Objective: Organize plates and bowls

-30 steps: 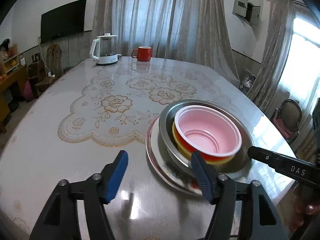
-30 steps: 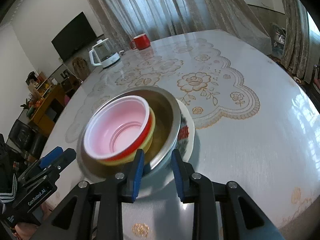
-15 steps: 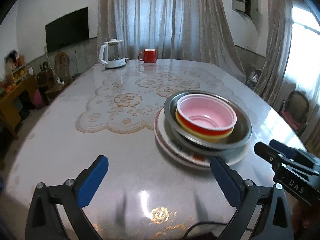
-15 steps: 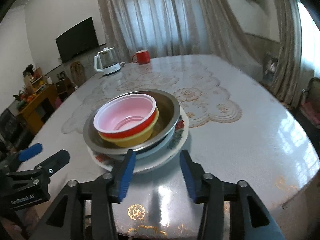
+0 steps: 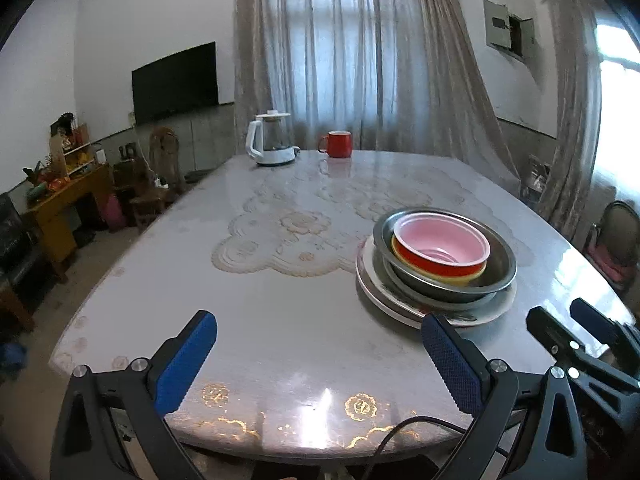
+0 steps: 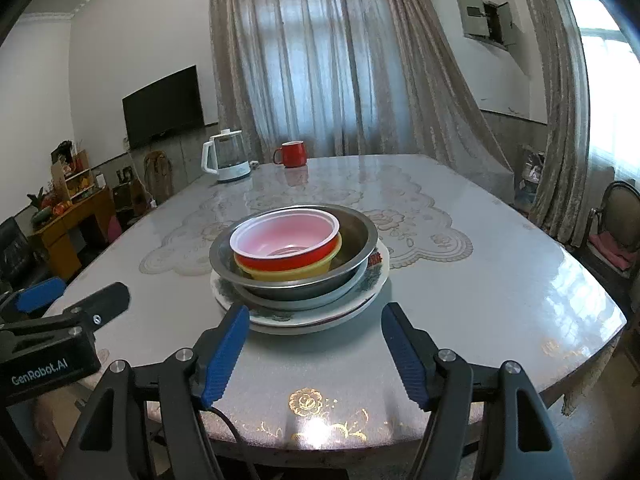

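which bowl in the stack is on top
The red plastic bowl with the pink inside; it nests in the yellow bowl, which sits in the steel bowl.

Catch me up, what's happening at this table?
A person is tidying dishes with two hand-held grippers. Everything is nested in one stack on the table: plates at the bottom, a steel bowl, a yellow bowl, and a red bowl on top. The left hand-held gripper and right hand-held gripper are both open and empty, the right's jaws having just opened.
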